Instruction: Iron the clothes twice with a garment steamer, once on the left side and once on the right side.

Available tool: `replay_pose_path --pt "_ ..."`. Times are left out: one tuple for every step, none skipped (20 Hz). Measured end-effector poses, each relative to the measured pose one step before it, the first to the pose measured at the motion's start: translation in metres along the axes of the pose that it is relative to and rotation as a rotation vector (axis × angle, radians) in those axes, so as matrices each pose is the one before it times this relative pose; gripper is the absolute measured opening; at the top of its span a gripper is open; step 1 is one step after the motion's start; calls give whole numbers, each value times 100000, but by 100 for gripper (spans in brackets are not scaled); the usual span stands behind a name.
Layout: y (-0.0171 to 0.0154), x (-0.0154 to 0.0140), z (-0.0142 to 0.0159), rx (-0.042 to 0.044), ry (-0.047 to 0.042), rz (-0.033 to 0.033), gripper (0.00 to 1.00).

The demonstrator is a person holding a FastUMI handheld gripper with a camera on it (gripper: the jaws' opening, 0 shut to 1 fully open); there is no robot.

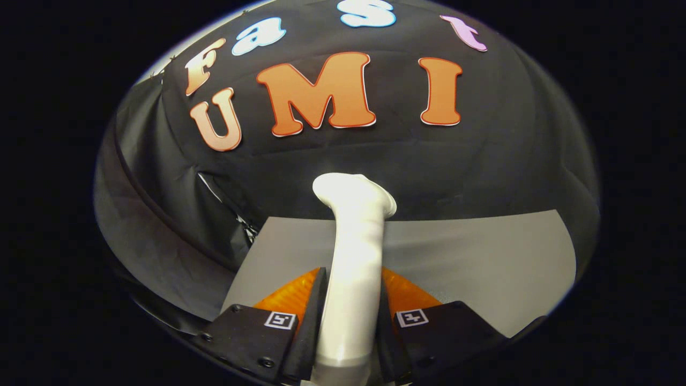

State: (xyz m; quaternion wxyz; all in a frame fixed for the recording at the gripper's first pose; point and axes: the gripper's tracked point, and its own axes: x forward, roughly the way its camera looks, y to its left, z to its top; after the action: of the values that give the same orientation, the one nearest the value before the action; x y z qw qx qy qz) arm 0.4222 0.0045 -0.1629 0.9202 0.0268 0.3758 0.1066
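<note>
- Between the two black fingers (316, 316) of the gripper (351, 321) stands the white garment steamer (355, 257), clamped at its handle, with a finger pressed against each side.
- From the fingers the steamer's handle rises toward 12 o'clock, and its head bends slightly toward 11 o'clock, ending in a rounded white top.
- Under and beyond the steamer lies a grey table surface (482, 252), stretching from 9 o'clock across to 3 o'clock of the handle.
- Just behind the fingers' inner edges, orange parts (292, 295) of the gripper show on either side of the handle.
- At 12 o'clock beyond the table hangs the booth's black cloth wall (509, 161).
</note>
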Motion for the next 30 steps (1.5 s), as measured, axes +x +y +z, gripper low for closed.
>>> replay_pose_path --pt "20 -461 -111 475 -2281 424 54" --pt "79 -547 46 618 -2353 92 54" --pt "51 -453 -153 77 -1760 -268 54" --pt "-42 -630 -227 -478 -1778 -382 54" --pt "127 -623 -51 -224 -2723 -403 54" --pt "16 -492 99 -212 -2803 -285 54" --pt "74 -614 119 -389 -3405 -584 54" --pt "-56 -618 281 -978 -3653 -1093 54" --pt "-28 -849 55 -1253 -3252 -1007 53" --pt "209 -1057 67 -613 -2755 -174 53" --pt "411 -1011 73 -422 -1915 423 54" --pt "451 -1194 57 -276 -1869 509 54" --pt "425 -1063 225 -299 -2186 294 54" --pt "575 -1104 409 -522 -2685 521 54" --pt "644 -1199 384 -304 -3023 300 53" --pt "567 -1336 327 -630 -2976 346 54" --pt "891 -1241 783 -896 -2888 390 53" --pt "713 -1187 585 -1285 -2754 0 53" --pt "638 -1364 664 -989 -2430 -14 53" --pt "564 -1275 640 -665 -1700 156 53" --pt "645 -1315 351 -150 -1669 871 53" --pt "703 -1143 438 409 -1353 1822 53" --pt "676 -1052 522 161 -1575 1728 53" --pt "395 -903 215 -1283 -1123 915 53" --pt "278 -1170 516 -1541 -1814 316 53" --pt "194 -1023 549 -1684 -1496 83 53" --pt "230 -889 415 -1247 -1805 -312 53" --pt "331 -888 497 -892 -1980 260 53" --pt "495 -944 415 -521 -1620 770 53" --pt "484 -900 252 -602 -1394 708 53"
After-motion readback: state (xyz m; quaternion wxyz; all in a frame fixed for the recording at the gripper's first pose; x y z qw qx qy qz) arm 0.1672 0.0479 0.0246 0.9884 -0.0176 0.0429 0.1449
